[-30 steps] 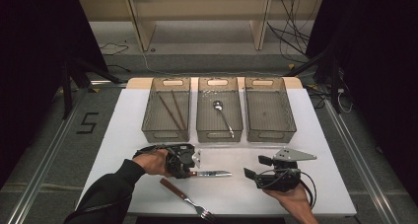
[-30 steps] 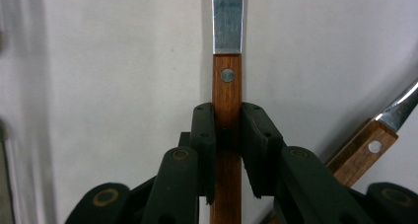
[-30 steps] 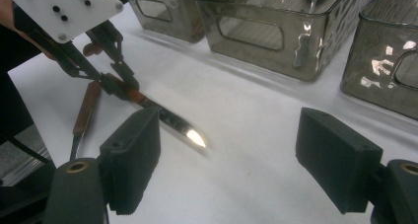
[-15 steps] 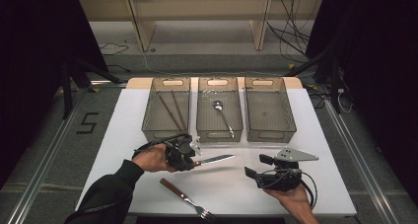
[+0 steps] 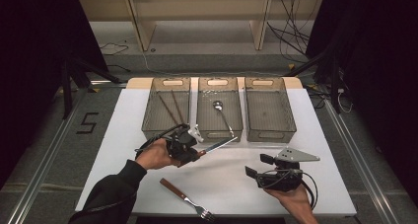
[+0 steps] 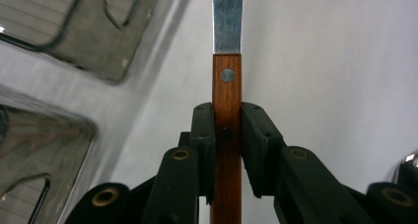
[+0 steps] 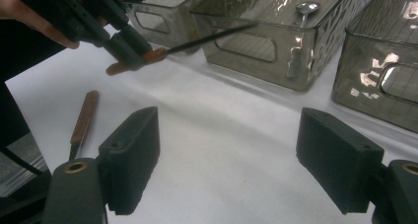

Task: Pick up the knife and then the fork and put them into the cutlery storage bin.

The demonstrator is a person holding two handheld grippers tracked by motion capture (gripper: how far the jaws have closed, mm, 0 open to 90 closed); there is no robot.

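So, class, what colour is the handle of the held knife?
Reddish-brown wood on the knife handle, clearest in the left gripper view.

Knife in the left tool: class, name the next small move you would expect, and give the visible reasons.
Probably carrying the knife forward and right to the right bin. The left tool grips its wooden handle, blade raised off the table and pointing toward the bins. The left bin holds chopsticks, the middle bin a spoon; the right one looks empty, though that is only a guess.

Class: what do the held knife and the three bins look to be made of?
Knife: polished steel-like blade, mirror sheen; reddish wood-look handle, visible grain and a metal rivet. Bins: probably smoky clear plastic, since contents show through glossy walls.
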